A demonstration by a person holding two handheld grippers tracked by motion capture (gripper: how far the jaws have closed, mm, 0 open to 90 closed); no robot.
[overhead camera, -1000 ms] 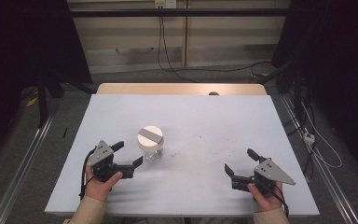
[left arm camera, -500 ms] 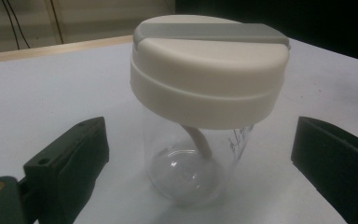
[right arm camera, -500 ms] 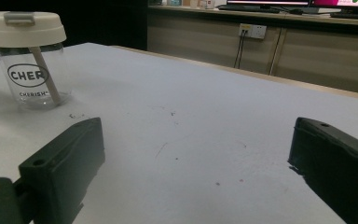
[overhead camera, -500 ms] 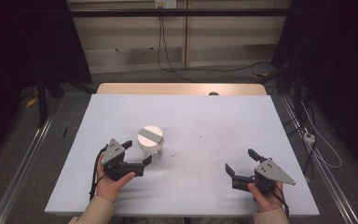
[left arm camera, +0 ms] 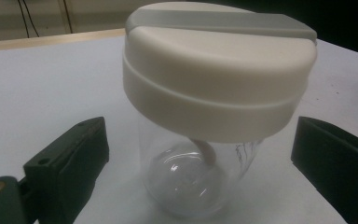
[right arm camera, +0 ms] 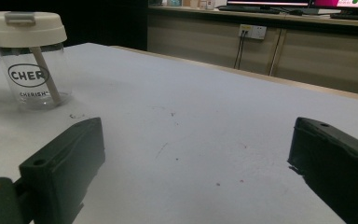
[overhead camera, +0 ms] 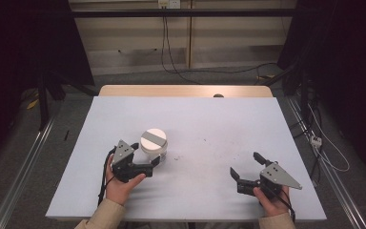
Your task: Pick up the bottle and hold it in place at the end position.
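Observation:
A clear glass jar (overhead camera: 153,144) with a cream lid stands upright left of the table's middle. In the left gripper view the jar (left arm camera: 205,140) is close up, its lid bearing a grey strip and a pale stick hanging inside. My left gripper (overhead camera: 147,155) is open, one jaw on each side of the jar's glass body with a gap on both sides. The same gripper (left arm camera: 200,172) shows those gaps plainly. My right gripper (overhead camera: 247,167) stands open near the front right with nothing between its jaws. In the right gripper view the jar (right arm camera: 30,65) stands far off at the left.
The white table top (overhead camera: 219,124) carries faint dark specks near its middle. A wooden strip (overhead camera: 186,90) runs along the far edge. Cables hang behind the table, and metal rails (overhead camera: 24,162) run on the floor at both sides.
My left gripper has moved right and forward, from apart at the jar's left to having its open jaws around the jar. The right gripper has barely moved.

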